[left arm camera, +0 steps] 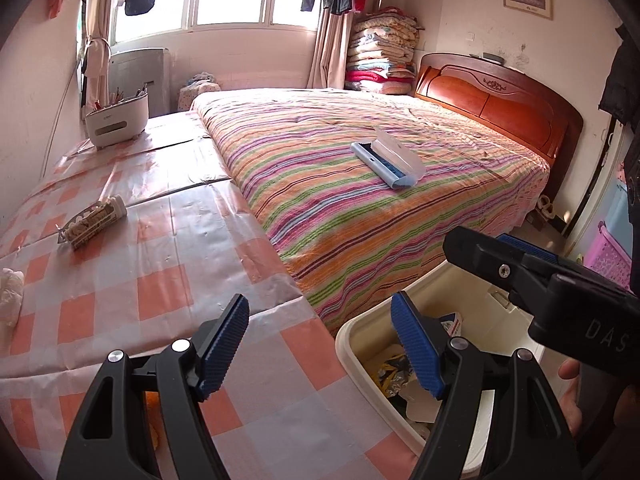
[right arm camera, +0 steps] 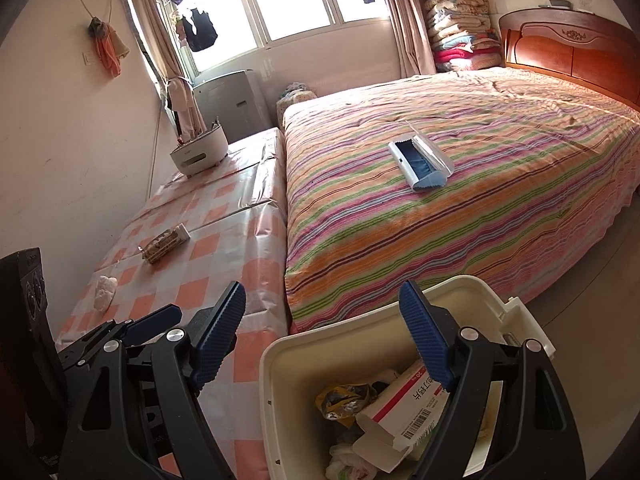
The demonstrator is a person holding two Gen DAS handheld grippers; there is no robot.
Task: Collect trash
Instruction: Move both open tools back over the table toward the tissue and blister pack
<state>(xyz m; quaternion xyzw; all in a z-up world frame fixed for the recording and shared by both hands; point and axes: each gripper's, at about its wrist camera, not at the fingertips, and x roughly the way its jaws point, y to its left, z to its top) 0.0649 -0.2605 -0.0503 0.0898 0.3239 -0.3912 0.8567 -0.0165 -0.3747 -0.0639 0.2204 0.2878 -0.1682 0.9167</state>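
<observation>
A cream trash bin [right arm camera: 280, 364] stands on the floor between the checkered table and the bed, holding a medicine box [right arm camera: 404, 408], a yellow wrapper [right arm camera: 340, 398] and tissue. It also shows in the left wrist view [left arm camera: 356, 344]. My right gripper [right arm camera: 320, 344] is open and empty above the bin's rim. My left gripper [left arm camera: 320, 344] is open and empty over the table's near corner. On the table lie a snack packet [left arm camera: 94, 222] and a crumpled white tissue [left arm camera: 10, 296]; both also show in the right wrist view, the packet [right arm camera: 164, 243] and the tissue [right arm camera: 105, 292].
The table has a pink-checkered plastic cloth [left arm camera: 160, 280]. A white holder [left arm camera: 116, 120] stands at its far end. A striped bed [left arm camera: 360, 184] lies right of it with a blue lint brush [left arm camera: 388, 158] on top. A pink basket [left arm camera: 610, 256] is at far right.
</observation>
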